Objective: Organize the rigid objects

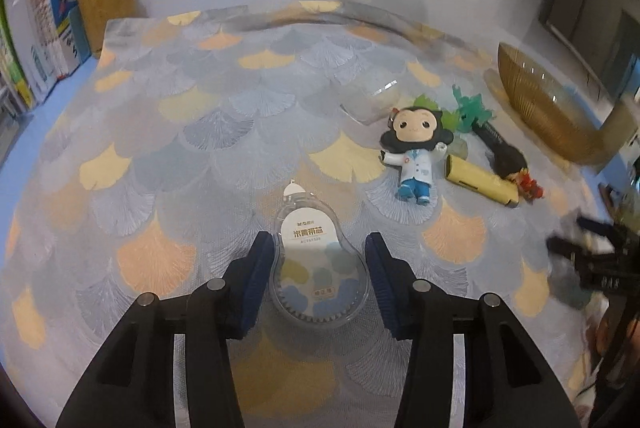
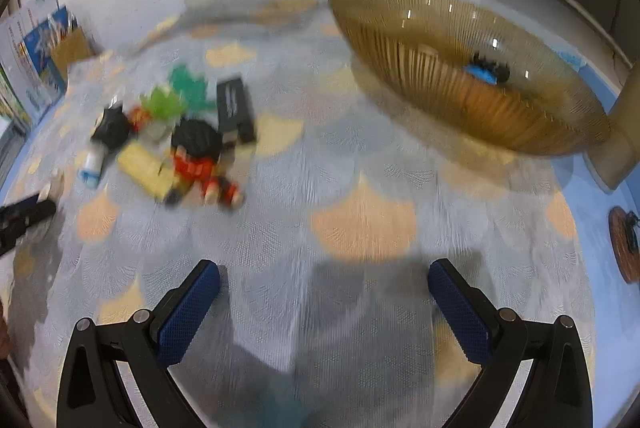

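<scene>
A clear correction-tape refill (image 1: 316, 260) lies flat on the patterned tablecloth (image 1: 224, 132) between the blue pads of my left gripper (image 1: 319, 248), which is open around it with a gap on both sides. A doll in a white coat (image 1: 416, 148), a yellow bar (image 1: 480, 180), a black pen-like item (image 1: 500, 144) and green plastic leaves (image 1: 472, 108) lie to the right. In the blurred right wrist view the same pile (image 2: 180, 144) lies at the left. My right gripper (image 2: 324, 280) is open and empty above the cloth. An amber ribbed bowl (image 2: 472, 88) holds a blue-and-black item (image 2: 488, 70).
Books (image 1: 48, 28) and a brown pen holder (image 1: 106, 8) stand at the back left by the wall. The bowl (image 1: 548, 100) sits at the table's right side. A round woven coaster (image 2: 626, 244) lies on the blue surface at the far right.
</scene>
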Demonstrator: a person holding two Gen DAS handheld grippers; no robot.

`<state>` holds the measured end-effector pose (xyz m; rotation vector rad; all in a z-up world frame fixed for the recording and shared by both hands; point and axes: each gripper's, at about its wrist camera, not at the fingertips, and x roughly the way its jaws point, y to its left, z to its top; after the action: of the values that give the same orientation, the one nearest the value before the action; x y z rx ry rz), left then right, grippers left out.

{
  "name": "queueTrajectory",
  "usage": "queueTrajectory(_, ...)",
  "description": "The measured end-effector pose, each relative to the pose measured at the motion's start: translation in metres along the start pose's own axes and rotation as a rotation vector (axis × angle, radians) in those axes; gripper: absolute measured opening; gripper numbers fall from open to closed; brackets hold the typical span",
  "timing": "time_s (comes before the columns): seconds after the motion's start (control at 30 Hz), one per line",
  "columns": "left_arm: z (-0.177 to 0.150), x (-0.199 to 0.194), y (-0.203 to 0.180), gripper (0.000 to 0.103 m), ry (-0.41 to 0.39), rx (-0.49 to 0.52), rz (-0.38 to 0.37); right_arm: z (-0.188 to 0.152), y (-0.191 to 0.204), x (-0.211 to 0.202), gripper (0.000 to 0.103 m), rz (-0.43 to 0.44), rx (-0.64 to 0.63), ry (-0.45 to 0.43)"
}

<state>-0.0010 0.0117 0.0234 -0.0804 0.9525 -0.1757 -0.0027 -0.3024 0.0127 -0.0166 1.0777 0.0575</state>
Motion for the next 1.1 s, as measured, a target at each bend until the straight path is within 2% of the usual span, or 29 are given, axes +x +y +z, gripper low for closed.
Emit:
queueTrajectory(0.1,-0.005,-0.002,0.004,0.045,-0.030,0.002,-0.019,-0.003,0.000,-0.003,0.103,-0.011,0.022,0.050)
queueTrajectory(0.23,-0.005,0.001,-0.007,0.045,-0.041,0.060,0.031,-0.009,0.001,-0.005,0.103,-0.018,0.025,0.016)
queueTrajectory(0.4,-0.006,0.002,-0.010,0.046,-0.043,0.087,0.049,-0.004,0.001,-0.008,0.103,0.002,0.035,0.075)
queueTrajectory(0.53,-0.006,0.001,-0.008,0.046,-0.045,0.079,0.035,0.012,0.019,-0.034,0.103,-0.015,-0.025,-0.039)
queueTrajectory(0.63,-0.006,0.001,-0.008,0.046,-0.045,0.080,0.036,0.035,0.039,-0.037,0.101,0.060,-0.058,-0.065)
queueTrajectory(0.67,-0.006,0.001,-0.008,0.046,-0.045,0.082,0.037,0.040,0.042,-0.034,0.095,0.075,-0.054,-0.065)
queueTrajectory(0.77,-0.007,0.001,-0.009,0.046,-0.045,0.082,0.038,0.056,0.051,-0.014,0.068,0.080,-0.037,-0.033)
queueTrajectory(0.83,-0.007,0.001,-0.009,0.046,-0.045,0.081,0.037,0.061,0.054,-0.002,0.065,0.111,-0.020,-0.005)
queueTrajectory(0.97,-0.007,0.002,-0.009,0.046,-0.045,0.083,0.040,0.060,0.056,0.010,0.043,0.150,-0.002,-0.019)
queueTrajectory(1.0,-0.007,0.002,-0.009,0.046,-0.045,0.083,0.039,0.059,0.055,0.008,0.033,0.146,-0.007,-0.032)
queueTrajectory(1.03,-0.007,0.002,-0.009,0.046,-0.045,0.084,0.041,0.058,0.057,0.009,0.030,0.144,-0.011,-0.038)
queueTrajectory(1.1,-0.007,0.002,-0.010,0.046,-0.045,0.084,0.043,0.053,0.052,0.003,0.030,0.167,-0.004,-0.043)
